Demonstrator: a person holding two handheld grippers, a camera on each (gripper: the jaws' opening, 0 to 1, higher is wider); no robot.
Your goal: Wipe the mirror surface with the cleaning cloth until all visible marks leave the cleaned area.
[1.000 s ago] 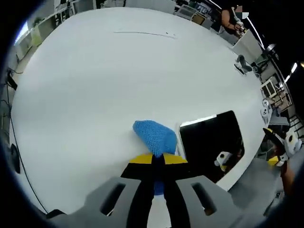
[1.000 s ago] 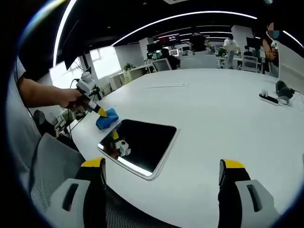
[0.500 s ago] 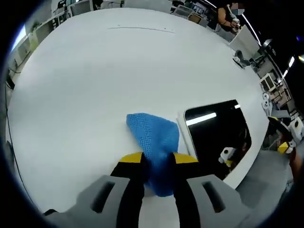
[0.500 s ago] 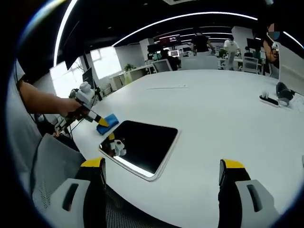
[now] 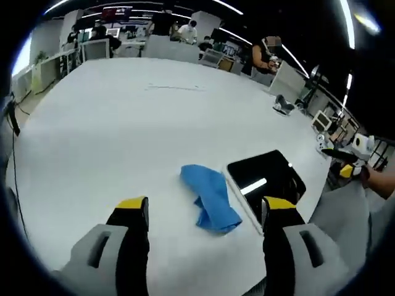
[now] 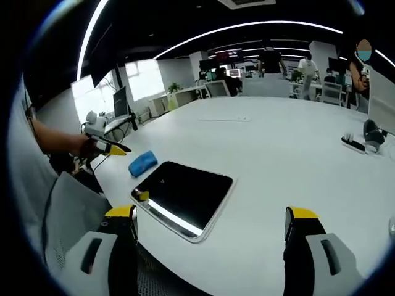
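Left gripper view, left gripper (image 5: 203,216) wide (unloaded), blue cloth (image 5: 210,196) beside mirror (image 5: 265,184), right gripper (image 6: 210,225) wide.

A broad white round-edged desk (image 6: 290,154) stands in an open office under long curved ceiling light strips (image 6: 247,28). A bright window (image 6: 145,80) glows behind; distant white workstations (image 5: 99,49), seemingly holding monitors, line the back.

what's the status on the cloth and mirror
Left gripper open, empty. Right gripper open, empty. Cloth loose on table beside mirror. Nothing in the way.
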